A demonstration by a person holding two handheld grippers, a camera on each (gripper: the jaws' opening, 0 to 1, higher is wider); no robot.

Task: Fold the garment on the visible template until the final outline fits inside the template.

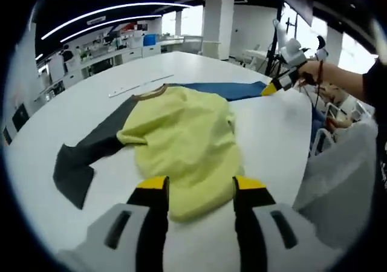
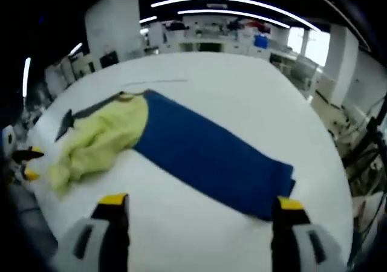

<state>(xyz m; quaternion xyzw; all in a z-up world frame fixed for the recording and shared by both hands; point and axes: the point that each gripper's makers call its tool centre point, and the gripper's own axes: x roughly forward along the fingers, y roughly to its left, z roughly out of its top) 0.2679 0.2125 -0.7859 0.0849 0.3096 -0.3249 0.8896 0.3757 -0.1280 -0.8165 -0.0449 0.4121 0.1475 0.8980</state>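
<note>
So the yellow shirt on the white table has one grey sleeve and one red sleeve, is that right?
Not quite. The shirt lies on the white table with one grey sleeve, but the other sleeve is blue, not red. The right gripper view shows it best.

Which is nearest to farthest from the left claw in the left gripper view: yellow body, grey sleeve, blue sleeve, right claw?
1. yellow body of the garment: its hem lies between the left claw jaws.
2. grey sleeve: off to the view's left, on the table.
3. blue sleeve: beyond the body, toward the upper right.
4. right claw: at the blue sleeve's far tip.
</note>
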